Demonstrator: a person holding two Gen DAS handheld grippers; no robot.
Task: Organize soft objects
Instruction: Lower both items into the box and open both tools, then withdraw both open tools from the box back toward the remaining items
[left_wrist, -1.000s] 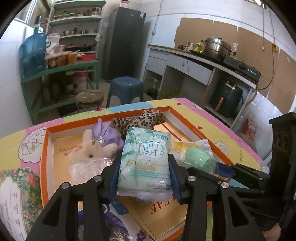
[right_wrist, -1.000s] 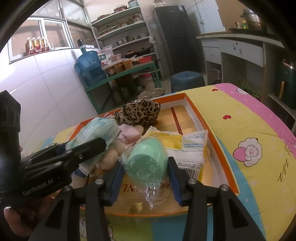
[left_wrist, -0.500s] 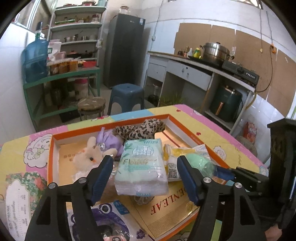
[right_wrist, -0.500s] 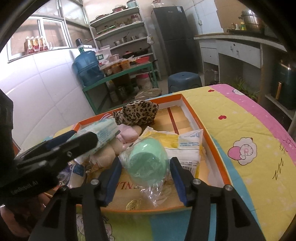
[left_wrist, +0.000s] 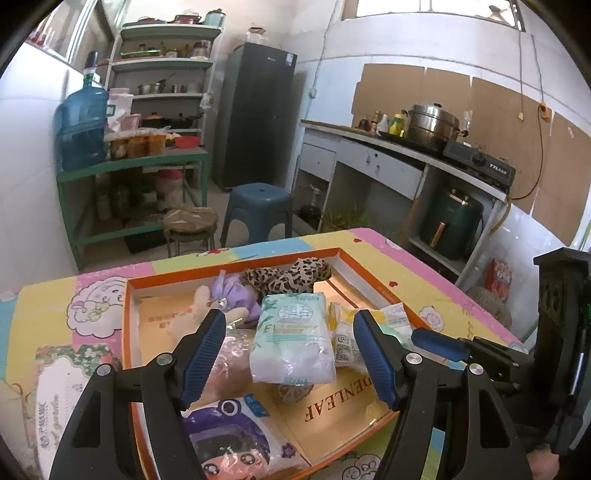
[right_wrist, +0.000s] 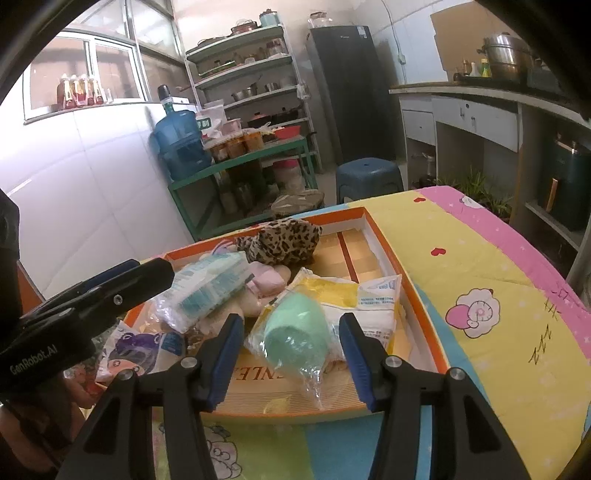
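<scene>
Left gripper (left_wrist: 290, 354): fingers found spread wide, clamped on nothing. Pale green plastic-wrapped tissue pack (left_wrist: 293, 341) found lying between and just beyond the fingertips, atop other soft goods inside the shallow orange-rimmed cardboard tray (left_wrist: 373, 275); judged deposited there, fingers parted for release.

Right gripper (right_wrist: 291, 352): fingers likewise apart, holding nothing. Mint-green rounded sponge in clear plastic bag (right_wrist: 295, 334) found resting between the fingertips on the tray floor, leaning on a yellow-and-white printed sachet (right_wrist: 373, 299) to the right-hand finger side. No contact between pads and bag could be confirmed.

Farther beyond the fingertips: leopard-print fabric piece (right_wrist: 282, 240), lilac cloth pouch (left_wrist: 231, 291) and cream plush toy (left_wrist: 192, 314), all within the tray. Cartoon-printed packet (left_wrist: 236, 443) noted beneath the left fingers, at the near rim.

Tray stood on a worktop under a cartoon-patterned pastel cover (right_wrist: 480, 280). Grouping judged consistent with gathering soft goods into one container.
</scene>
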